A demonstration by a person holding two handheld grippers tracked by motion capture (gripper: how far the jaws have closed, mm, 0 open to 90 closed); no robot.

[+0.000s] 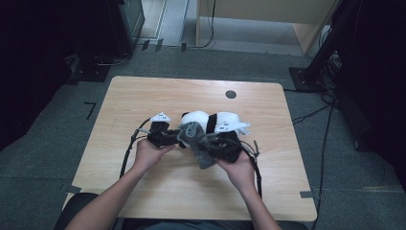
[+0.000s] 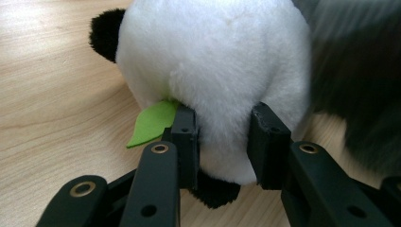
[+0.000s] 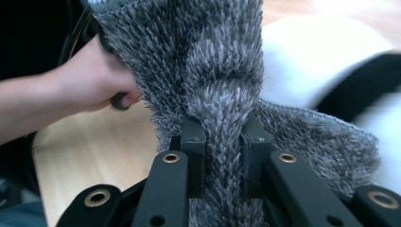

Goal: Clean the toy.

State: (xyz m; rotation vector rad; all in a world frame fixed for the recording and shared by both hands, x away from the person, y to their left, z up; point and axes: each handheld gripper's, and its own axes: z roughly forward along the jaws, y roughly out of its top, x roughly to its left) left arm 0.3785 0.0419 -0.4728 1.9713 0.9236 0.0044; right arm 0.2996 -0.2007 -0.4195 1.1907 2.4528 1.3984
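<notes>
A black-and-white plush panda lies on its side at the middle of the wooden table. My left gripper is at the panda's head end, its jaws pressed into the white plush beside a green felt leaf. My right gripper is shut on a bunched fold of a shaggy grey cloth. That grey cloth drapes over the panda's front, between the two grippers. The person's left hand shows behind the cloth in the right gripper view.
A small round dark hole sits in the table near its far edge. Cables trail from both grippers toward the front edge. Bare wood lies in front of the hands. Dark equipment and cables stand on the floor around the table.
</notes>
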